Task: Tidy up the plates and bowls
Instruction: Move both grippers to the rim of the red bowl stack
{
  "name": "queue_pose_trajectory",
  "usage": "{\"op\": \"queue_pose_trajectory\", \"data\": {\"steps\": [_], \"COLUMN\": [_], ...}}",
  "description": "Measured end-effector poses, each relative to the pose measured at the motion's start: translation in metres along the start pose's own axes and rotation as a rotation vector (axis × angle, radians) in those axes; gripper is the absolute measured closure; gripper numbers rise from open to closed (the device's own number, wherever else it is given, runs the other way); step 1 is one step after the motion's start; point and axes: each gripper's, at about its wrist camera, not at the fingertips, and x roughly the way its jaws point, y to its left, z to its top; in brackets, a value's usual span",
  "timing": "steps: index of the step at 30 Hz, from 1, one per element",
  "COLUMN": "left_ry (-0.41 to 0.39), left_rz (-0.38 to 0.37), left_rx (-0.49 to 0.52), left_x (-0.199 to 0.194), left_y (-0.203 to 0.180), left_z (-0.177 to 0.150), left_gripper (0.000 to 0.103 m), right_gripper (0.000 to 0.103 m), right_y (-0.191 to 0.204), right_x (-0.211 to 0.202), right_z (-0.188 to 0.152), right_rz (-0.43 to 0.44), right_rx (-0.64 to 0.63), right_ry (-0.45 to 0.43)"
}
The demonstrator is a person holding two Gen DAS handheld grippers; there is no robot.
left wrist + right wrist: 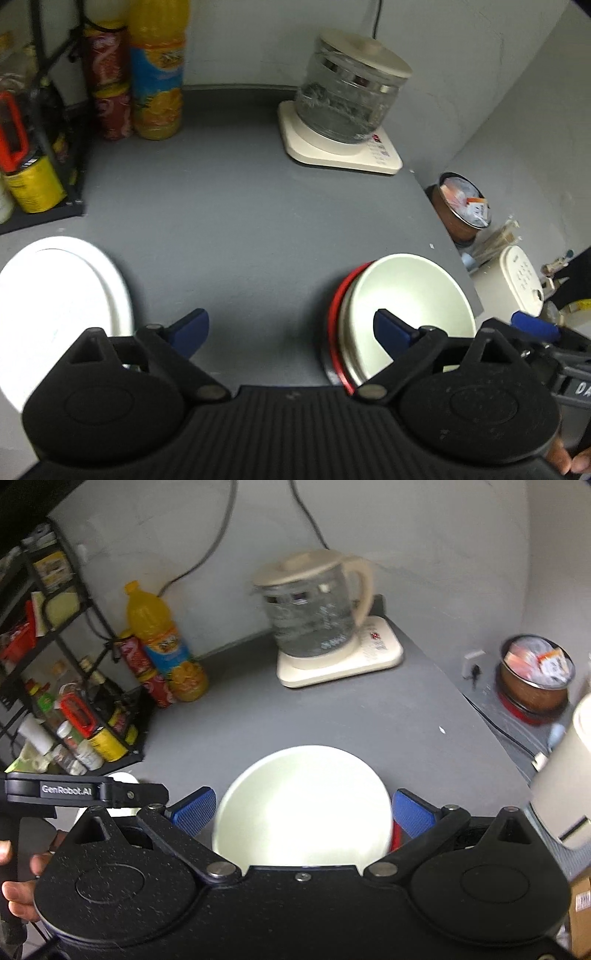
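Here the right claw (303,808) is spread wide and empty, and the cream bowl (303,808) sits between its blue fingers (194,810), straight ahead and slightly below, mouth facing up. Being round, the bowl has no long axis, so any approach around the rim should serve. It rests on a red-rimmed dish (338,325) near the bench (240,229) right edge. The left claw (291,332) is also open and holds nothing; the bowl lies to its right, the white plate (62,306) flat to its left. The right hand is plainly nearer the bowl. Farther back stands the kettle (314,616).
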Motion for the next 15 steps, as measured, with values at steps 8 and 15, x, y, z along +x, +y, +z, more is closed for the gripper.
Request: {"op": "queue_pose_trajectory", "data": {"steps": [8, 15], "left_ry": [0.083, 0.170], "left_rz": [-0.056, -0.087], "left_rx": [0.063, 0.116], "left_x": [0.035, 0.068], "left_y": [-0.016, -0.025], "left_z": [0.007, 0.008], "left_gripper": [0.011, 0.017], "right_gripper": [0.000, 0.010], "right_y": [-0.030, -0.049], "right_x": [0.012, 0.030], "right_z": [-0.014, -0.027], "right_rz": [-0.051, -0.068], "right_rx": [0.135, 0.243], "right_ry": [0.060, 0.107]}}
